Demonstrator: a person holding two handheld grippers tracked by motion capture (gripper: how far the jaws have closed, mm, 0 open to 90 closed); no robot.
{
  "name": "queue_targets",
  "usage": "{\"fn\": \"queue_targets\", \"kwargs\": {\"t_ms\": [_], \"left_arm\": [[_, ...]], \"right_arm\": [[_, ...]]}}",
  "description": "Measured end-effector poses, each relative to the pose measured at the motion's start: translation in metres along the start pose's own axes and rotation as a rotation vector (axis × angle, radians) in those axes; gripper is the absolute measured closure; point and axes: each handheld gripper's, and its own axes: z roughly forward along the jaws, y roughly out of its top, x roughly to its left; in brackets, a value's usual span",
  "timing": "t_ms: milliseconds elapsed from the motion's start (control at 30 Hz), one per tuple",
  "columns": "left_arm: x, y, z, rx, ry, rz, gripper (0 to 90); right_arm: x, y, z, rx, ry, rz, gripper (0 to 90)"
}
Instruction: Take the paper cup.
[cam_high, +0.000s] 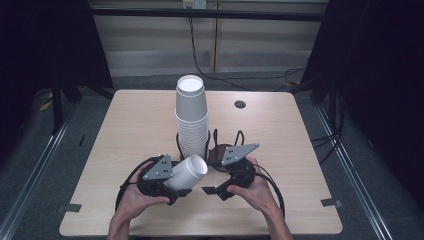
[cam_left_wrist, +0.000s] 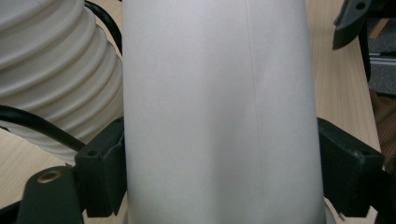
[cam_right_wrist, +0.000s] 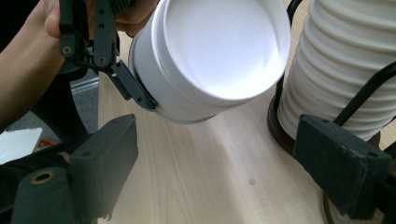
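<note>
A tall stack of white paper cups stands in a black wire holder near the table's middle. My left gripper is shut on a single white cup that lies tilted, its mouth facing up and right. In the left gripper view this cup sits between both jaws, with the stack at the left. My right gripper stands open just right of the cup, nothing between its jaws. In the right gripper view the cup's mouth faces the camera, the stack at the right.
The light wooden table has a small dark round grommet hole at the back right. Cables run across the floor behind the table. Metal rails flank the table on both sides.
</note>
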Motion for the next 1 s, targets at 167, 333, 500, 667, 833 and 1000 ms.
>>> {"fn": "queue_targets", "kwargs": {"t_ms": [167, 333, 500, 667, 833, 1000], "left_arm": [[-0.001, 0.004, 0.003, 0.039, -0.012, 0.02, 16.6], [0.0, 0.006, 0.005, 0.067, -0.001, 0.027, 16.7], [-0.001, 0.01, 0.008, 0.109, -0.016, 0.061, 16.7], [-0.003, 0.013, 0.013, 0.152, -0.039, 0.088, 16.7], [-0.001, 0.012, 0.022, 0.211, -0.054, 0.087, 16.9], [-0.004, 0.019, 0.025, 0.252, -0.06, 0.122, 17.2]], "right_arm": [[-0.002, 0.001, 0.002, 0.053, 0.003, -0.008, 13.5], [-0.005, -0.001, 0.003, 0.099, 0.014, -0.001, 14.5], [-0.005, -0.001, 0.002, 0.113, 0.008, -0.017, 14.4], [-0.006, 0.0, 0.004, 0.163, 0.023, -0.022, 14.5], [-0.01, 0.0, 0.008, 0.19, 0.04, -0.034, 15.0], [-0.013, 0.0, 0.01, 0.228, 0.029, -0.027, 15.8]]}}
